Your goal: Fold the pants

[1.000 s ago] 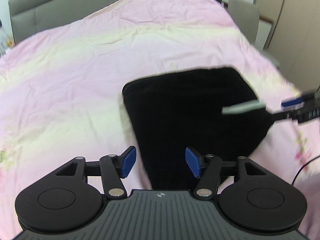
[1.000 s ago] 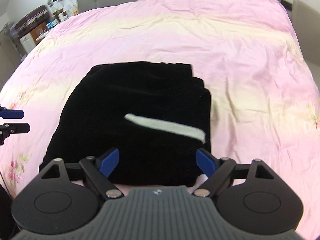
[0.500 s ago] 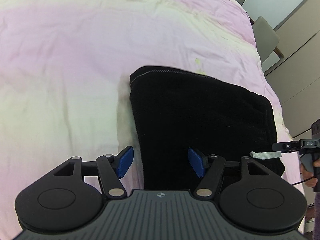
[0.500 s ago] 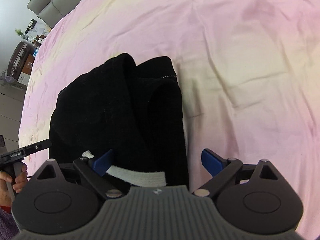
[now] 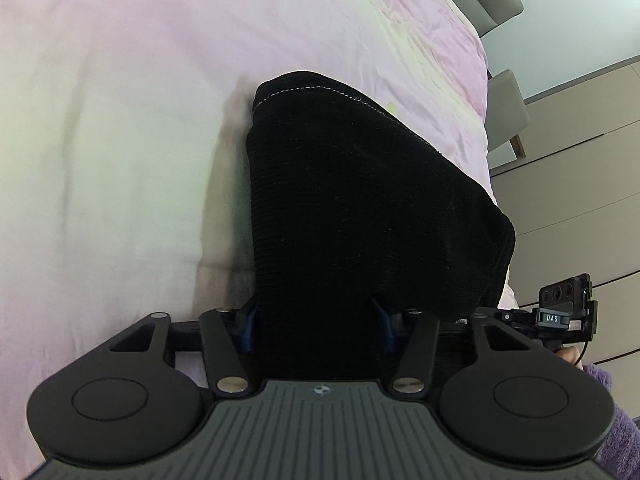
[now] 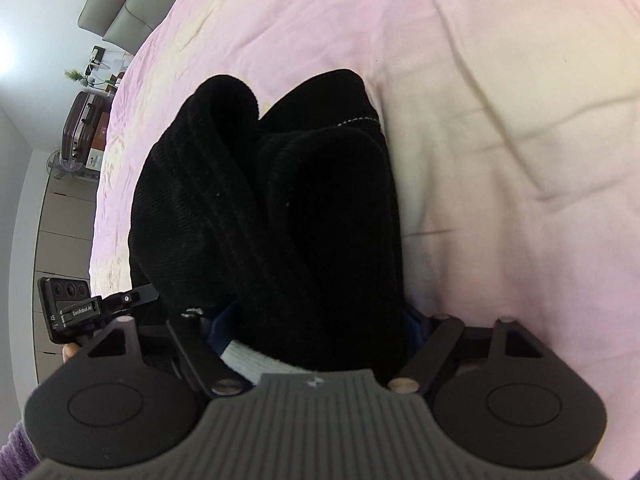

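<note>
The black pants (image 5: 360,208) lie folded in a thick bundle on the pink bedspread (image 5: 120,120). The left gripper (image 5: 316,326) is spread wide, its blue pads flanking the bundle's near edge. The right gripper (image 6: 320,328) is likewise spread around the other near edge, where a white band (image 6: 256,362) shows.

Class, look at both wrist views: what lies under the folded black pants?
The black pants rest on a pink and pale yellow bedcover, visible all around them. The patch directly beneath is covered, so anything there cannot be seen.
</note>
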`<state>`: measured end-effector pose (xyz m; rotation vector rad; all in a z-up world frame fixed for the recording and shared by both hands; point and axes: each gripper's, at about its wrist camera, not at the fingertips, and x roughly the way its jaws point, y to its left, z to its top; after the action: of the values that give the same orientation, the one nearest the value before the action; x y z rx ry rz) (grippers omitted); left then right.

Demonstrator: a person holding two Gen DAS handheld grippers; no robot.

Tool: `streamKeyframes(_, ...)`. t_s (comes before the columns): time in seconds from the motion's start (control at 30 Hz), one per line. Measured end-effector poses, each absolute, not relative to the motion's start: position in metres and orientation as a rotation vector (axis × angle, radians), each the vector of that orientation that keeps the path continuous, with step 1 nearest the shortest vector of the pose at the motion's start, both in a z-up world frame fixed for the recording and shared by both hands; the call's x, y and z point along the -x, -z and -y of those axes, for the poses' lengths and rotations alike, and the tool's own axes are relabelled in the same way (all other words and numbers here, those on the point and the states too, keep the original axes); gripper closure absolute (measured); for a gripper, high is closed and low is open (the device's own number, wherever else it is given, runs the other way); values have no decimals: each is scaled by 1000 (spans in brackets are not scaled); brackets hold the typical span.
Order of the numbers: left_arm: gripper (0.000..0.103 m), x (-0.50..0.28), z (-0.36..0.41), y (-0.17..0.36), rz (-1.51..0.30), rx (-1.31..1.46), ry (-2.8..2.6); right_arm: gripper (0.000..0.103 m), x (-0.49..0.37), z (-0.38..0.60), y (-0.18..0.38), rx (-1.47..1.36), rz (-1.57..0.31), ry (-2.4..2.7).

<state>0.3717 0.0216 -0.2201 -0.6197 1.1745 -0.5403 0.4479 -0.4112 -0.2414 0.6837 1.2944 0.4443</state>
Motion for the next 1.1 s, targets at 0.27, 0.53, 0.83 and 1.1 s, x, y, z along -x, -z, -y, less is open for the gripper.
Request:
streamKeyframes(0.27, 61, -366, -14, 189, -1156, 552, 499, 50, -445, 392, 197, -550, -1262, -398)
streamKeyframes(0.53, 65, -358, -11, 133, -1123, 429, 529, 57, -440, 370, 148, -495, -1229, -389)
streamKeyframes(0.83, 65, -334, -61, 70, -1074, 348, 472, 57, -431, 301, 90, -441, -1207, -451)
streamKeyframes(1.1, 64, -310, -143, 14, -1048, 248, 387, 57, -423, 195, 59, -470, -1177, -552)
